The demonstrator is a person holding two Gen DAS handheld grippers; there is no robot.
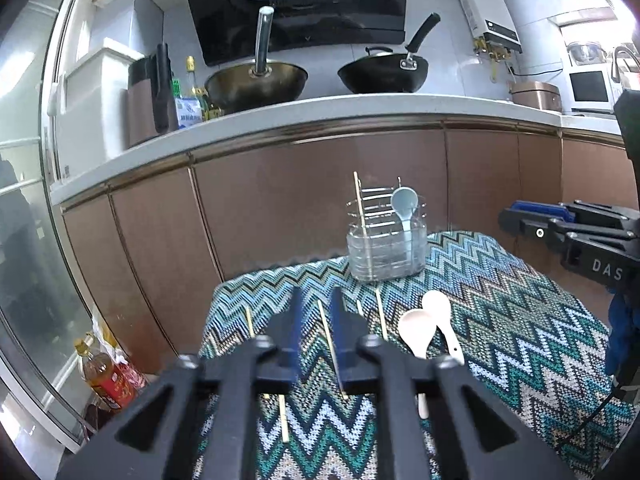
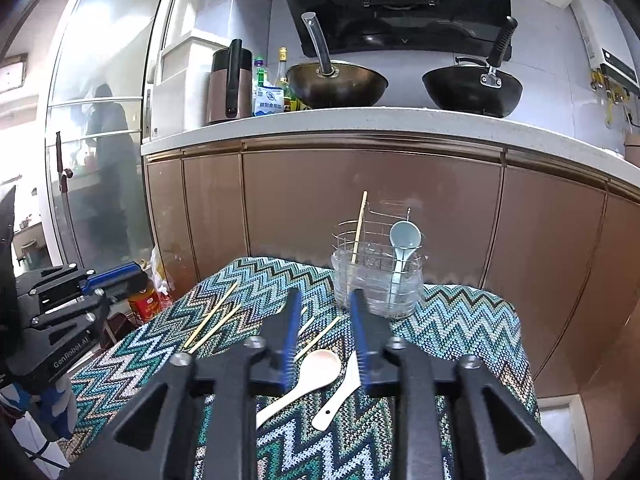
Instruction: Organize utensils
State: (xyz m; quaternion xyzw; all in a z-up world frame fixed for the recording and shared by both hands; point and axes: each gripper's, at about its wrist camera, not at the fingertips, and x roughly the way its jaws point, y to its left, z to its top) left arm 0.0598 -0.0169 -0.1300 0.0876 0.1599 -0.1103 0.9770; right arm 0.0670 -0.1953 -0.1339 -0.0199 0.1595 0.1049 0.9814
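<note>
A wire and clear-plastic utensil holder (image 1: 386, 250) (image 2: 376, 284) stands at the far edge of a zigzag cloth. It holds one chopstick (image 1: 360, 210) (image 2: 359, 228) and a pale blue spoon (image 1: 405, 208) (image 2: 404, 242). Several chopsticks (image 1: 330, 344) (image 2: 210, 316) lie loose on the cloth. Two white spoons (image 1: 416, 330) (image 2: 316, 368) lie side by side. My left gripper (image 1: 316, 312) is open, its fingers astride one chopstick. My right gripper (image 2: 325, 312) is open above the white spoons, empty.
The zigzag cloth (image 1: 500, 300) (image 2: 460, 320) covers a small table in front of brown cabinets (image 1: 280, 200). Oil bottles (image 1: 106, 376) (image 2: 146, 300) stand on the floor at the left. Woks (image 1: 256, 80) sit on the counter behind.
</note>
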